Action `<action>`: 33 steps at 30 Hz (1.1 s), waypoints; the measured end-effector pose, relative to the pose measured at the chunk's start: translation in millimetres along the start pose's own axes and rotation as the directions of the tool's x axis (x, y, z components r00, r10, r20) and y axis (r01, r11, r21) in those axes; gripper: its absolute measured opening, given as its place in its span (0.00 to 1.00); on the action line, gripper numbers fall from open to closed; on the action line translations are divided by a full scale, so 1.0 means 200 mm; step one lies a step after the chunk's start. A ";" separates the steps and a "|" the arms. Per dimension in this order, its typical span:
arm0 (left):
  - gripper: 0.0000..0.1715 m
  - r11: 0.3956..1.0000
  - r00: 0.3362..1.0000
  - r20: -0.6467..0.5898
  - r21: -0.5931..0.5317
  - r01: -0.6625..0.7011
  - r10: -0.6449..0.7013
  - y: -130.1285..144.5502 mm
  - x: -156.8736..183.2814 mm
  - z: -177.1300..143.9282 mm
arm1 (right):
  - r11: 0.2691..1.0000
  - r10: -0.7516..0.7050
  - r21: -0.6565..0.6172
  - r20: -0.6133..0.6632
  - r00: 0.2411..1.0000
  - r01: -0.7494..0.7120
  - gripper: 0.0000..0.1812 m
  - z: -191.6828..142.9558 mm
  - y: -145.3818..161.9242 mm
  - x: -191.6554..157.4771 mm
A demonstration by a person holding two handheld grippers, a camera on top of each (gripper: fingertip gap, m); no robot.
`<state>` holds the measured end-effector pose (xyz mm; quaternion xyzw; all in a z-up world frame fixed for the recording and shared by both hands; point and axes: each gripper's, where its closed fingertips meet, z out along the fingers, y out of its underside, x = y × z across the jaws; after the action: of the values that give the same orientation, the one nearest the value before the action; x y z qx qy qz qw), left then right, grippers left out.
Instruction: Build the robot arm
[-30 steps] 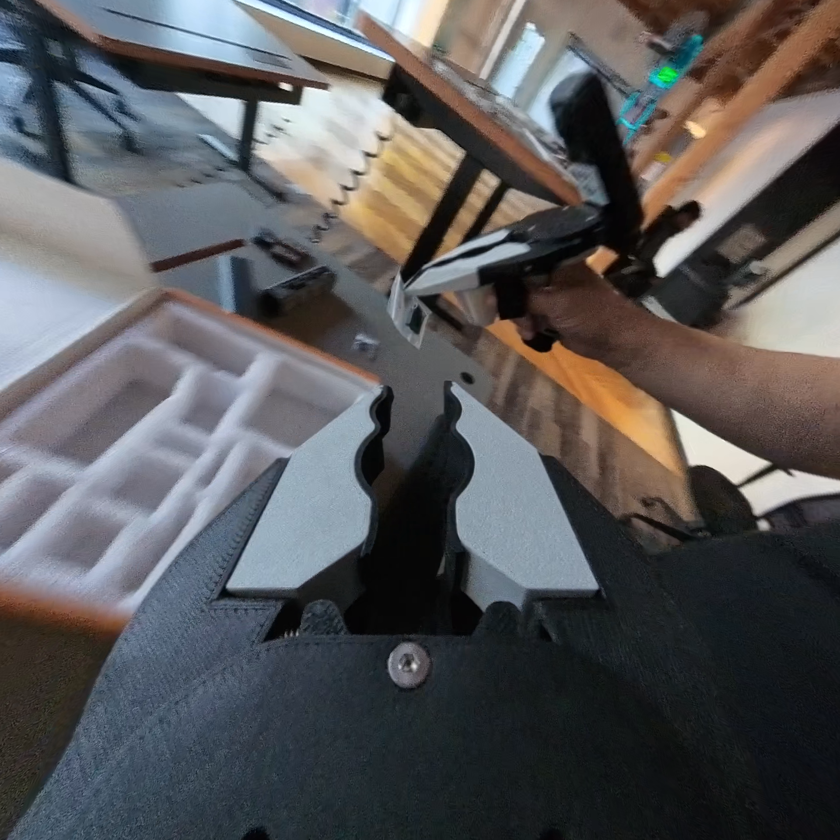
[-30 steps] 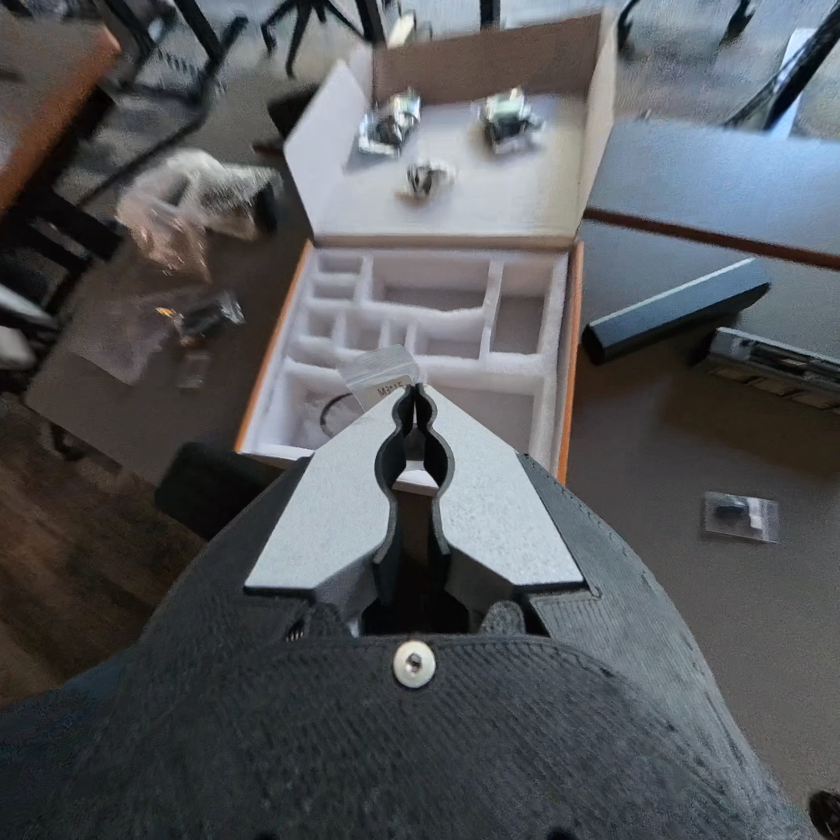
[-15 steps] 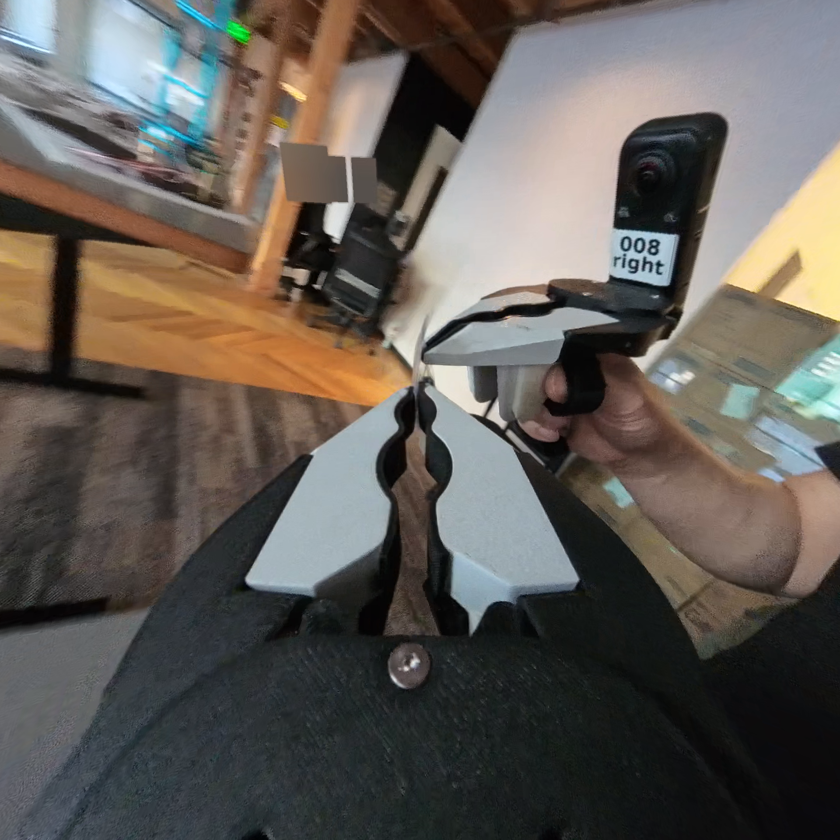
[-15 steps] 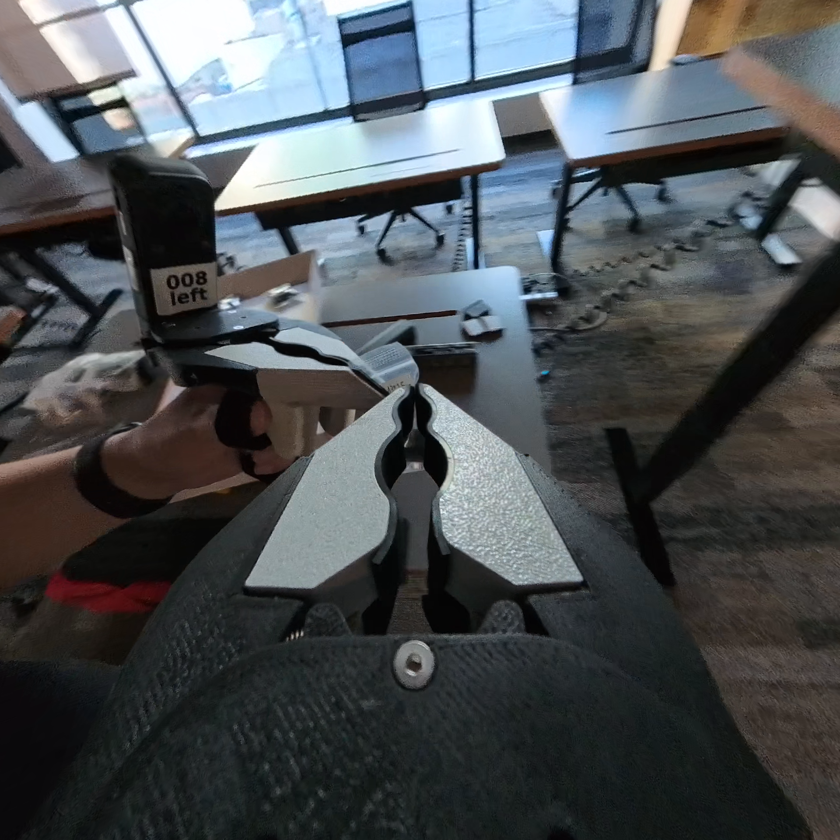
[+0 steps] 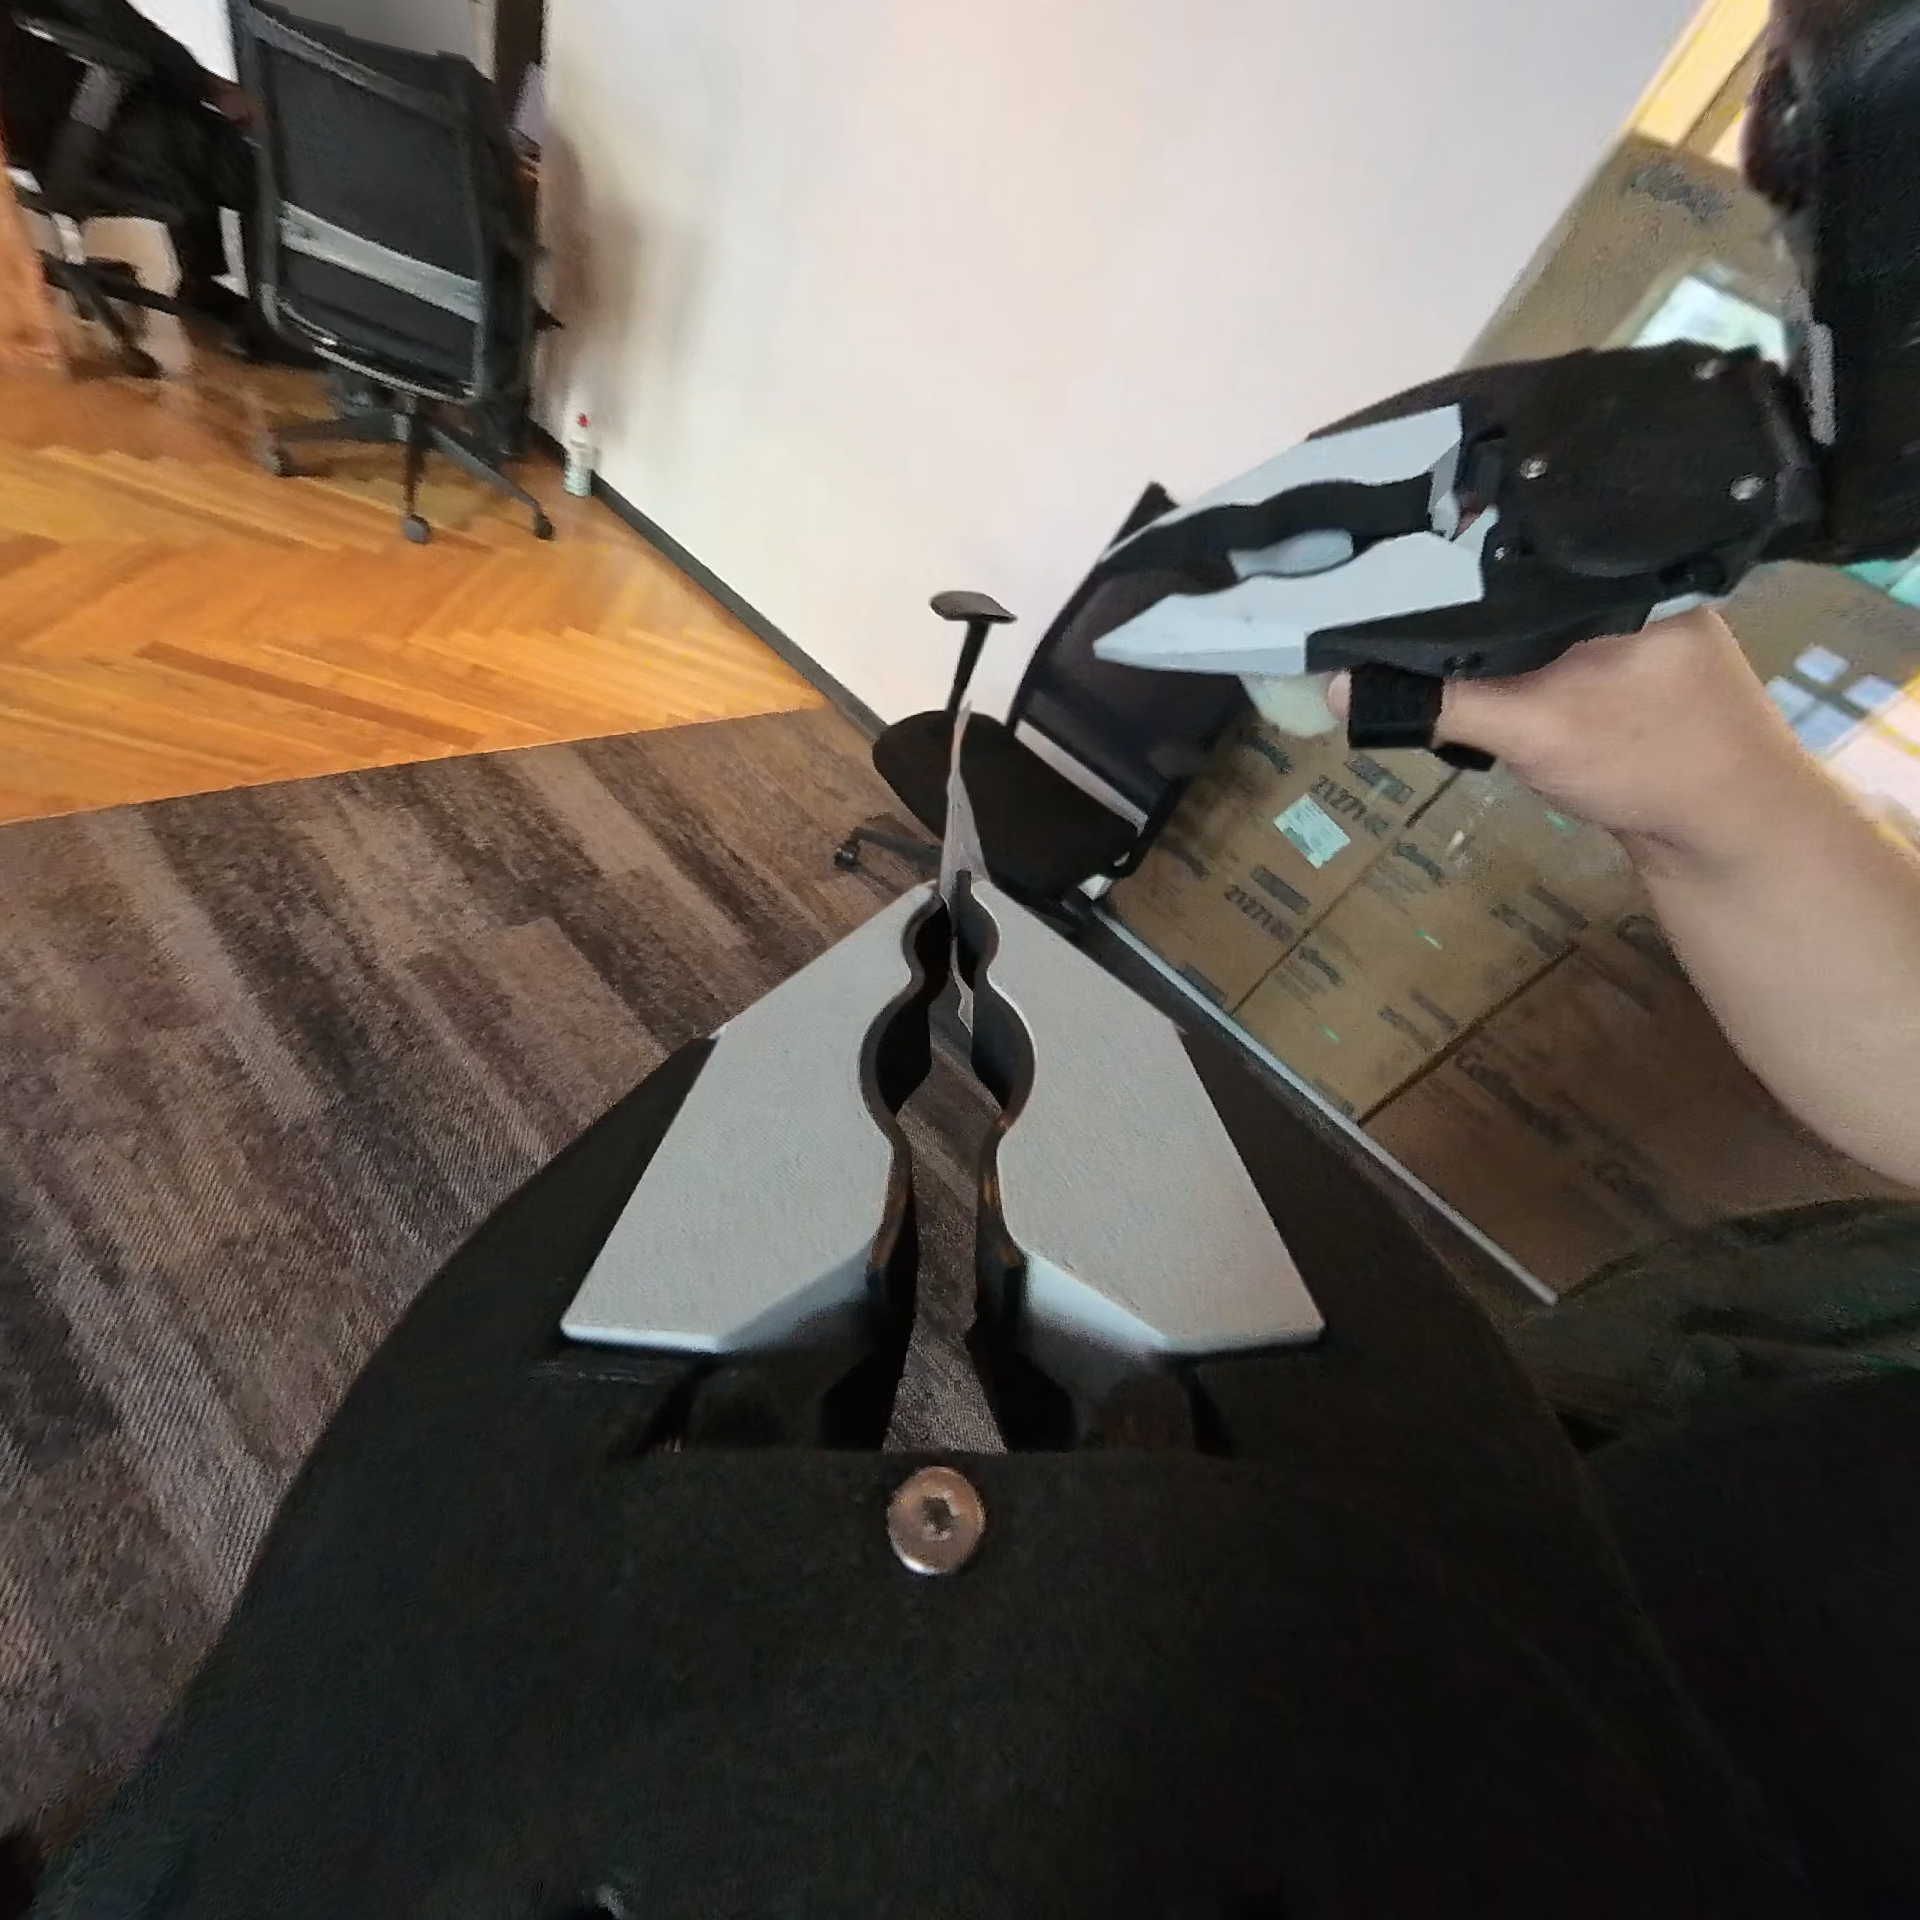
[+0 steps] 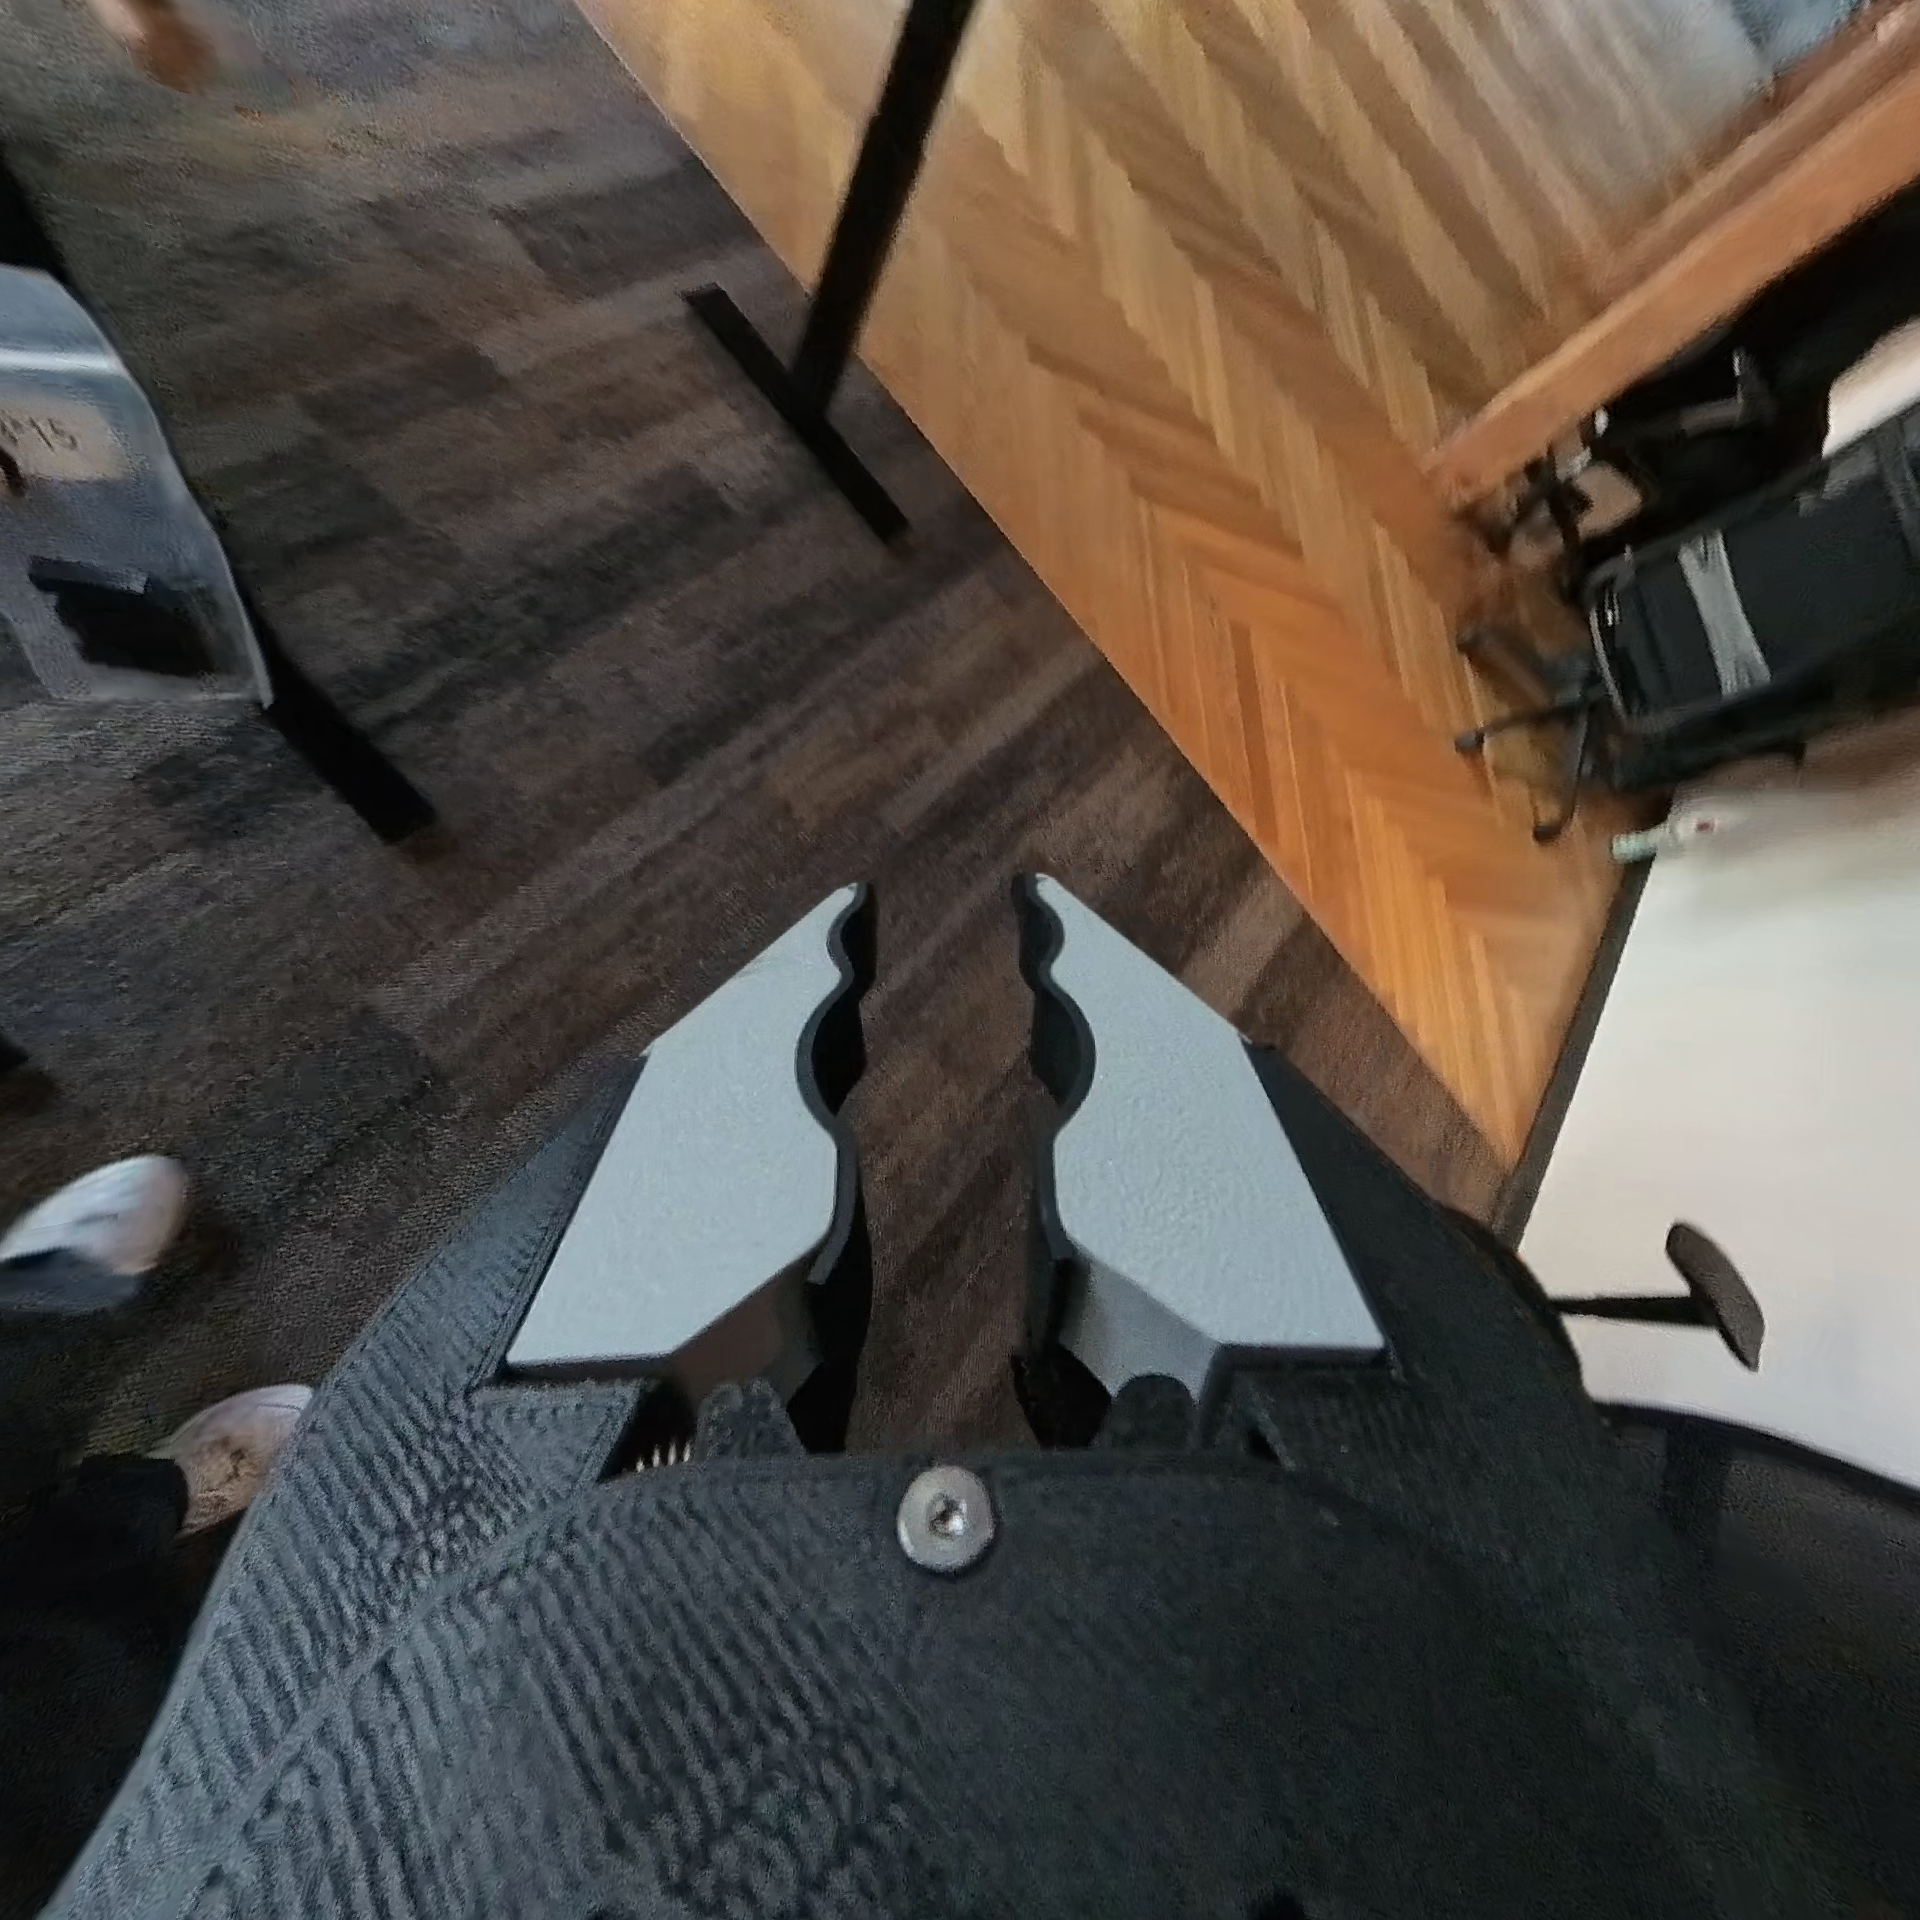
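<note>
My left gripper (image 5: 954,883) is shut on a small clear plastic bag (image 5: 958,800), seen edge-on as a thin sheet standing up from the fingertips. My right gripper (image 6: 940,894) is open and empty, over dark carpet. It also shows in the left wrist view (image 5: 1127,587), held by a hand (image 5: 1600,748) up and to the right of the bag, jaws apart and not touching it. A clear bag with a dark piece inside (image 6: 104,520) shows blurred at the left edge of the right wrist view.
A black office chair (image 5: 997,800) and stacked cardboard boxes (image 5: 1351,904) stand by the white wall. Another chair (image 5: 364,239) is on the herringbone wood floor (image 5: 312,644). A black table leg (image 6: 852,270) and white shoes (image 6: 94,1226) are on the carpet. Tip to tip, the grippers are about 15 cm apart.
The right gripper has let go of the small bag and opened. The left gripper has shut on it. Both views have swung away from the table and foam-lined box toward floor and wall.
</note>
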<state>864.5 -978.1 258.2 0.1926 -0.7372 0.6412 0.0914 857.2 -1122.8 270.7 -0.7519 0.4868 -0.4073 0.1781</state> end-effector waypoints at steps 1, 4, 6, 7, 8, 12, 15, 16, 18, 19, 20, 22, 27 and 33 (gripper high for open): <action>0.00 1.000 1.000 -0.026 -0.012 -0.008 0.008 -0.05 -0.03 0.12 | 1.000 0.023 -0.013 -0.005 1.000 -0.023 0.15 0.06 0.03 0.08; 0.00 0.999 0.994 -0.107 -0.030 -0.030 0.027 -0.21 -0.14 0.45 | 0.998 0.062 -0.027 0.019 0.998 -0.061 0.15 0.27 0.06 0.29; 0.00 0.998 0.986 -0.162 -0.042 -0.052 0.045 -0.31 -0.24 0.66 | 0.996 0.092 0.007 0.098 0.991 -0.093 0.15 0.44 0.02 0.40; 0.00 0.997 0.982 -0.182 -0.047 -0.068 0.058 -0.36 -0.30 0.76 | 0.991 0.116 0.054 0.163 0.980 -0.126 0.15 0.51 -0.04 0.46; 0.00 0.995 0.977 -0.199 -0.056 -0.084 0.072 -0.41 -0.36 0.86 | 0.979 0.133 0.118 0.257 0.957 -0.168 0.15 0.57 -0.13 0.51; 0.00 0.992 0.951 -0.303 -0.079 -0.094 0.066 -0.67 -0.61 1.21 | 0.895 0.129 0.262 0.623 0.772 -0.360 0.15 0.73 -0.49 0.76; 0.00 0.994 0.919 -0.392 -0.082 -0.073 0.035 -0.91 -0.75 1.43 | 0.880 0.120 0.226 0.745 0.656 -0.418 0.14 0.89 -0.64 1.01; 0.00 0.992 0.917 -0.396 -0.091 -0.088 0.045 -0.97 -0.80 1.50 | 0.876 0.109 0.233 0.759 0.642 -0.423 0.14 0.95 -0.67 1.09; 0.00 0.983 0.911 -0.405 -0.122 -0.141 0.080 -1.06 -0.92 1.64 | 0.861 0.107 0.245 0.770 0.629 -0.446 0.14 1.10 -0.74 1.26; 0.00 0.977 0.908 -0.407 -0.131 -0.169 0.102 -1.10 -0.98 1.70 | 0.857 0.100 0.243 0.786 0.611 -0.454 0.14 1.17 -0.76 1.33; 0.00 0.971 0.908 -0.401 -0.138 -0.193 0.124 -1.14 -1.05 1.77 | 0.859 0.080 0.241 0.808 0.584 -0.452 0.14 1.25 -0.79 1.38; 0.00 0.964 0.912 -0.383 -0.149 -0.222 0.151 -1.21 -1.21 1.89 | 0.869 0.028 0.243 0.846 0.532 -0.432 0.14 1.41 -0.86 1.48; 0.00 0.965 0.950 -0.275 -0.170 -0.199 0.147 -1.38 -1.68 2.19 | 0.945 -0.149 0.254 0.895 0.419 -0.205 0.10 1.93 -1.00 1.69; 0.00 0.971 0.991 -0.022 -0.196 -0.135 0.133 -1.63 -2.30 2.35 | 0.945 -0.324 0.326 0.926 0.194 0.022 0.01 2.48 -1.34 1.86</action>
<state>1466.6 -1396.7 302.7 0.1297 -0.8078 0.5707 0.0698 1475.3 -1389.0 312.1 -0.8620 0.1255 0.0799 0.4846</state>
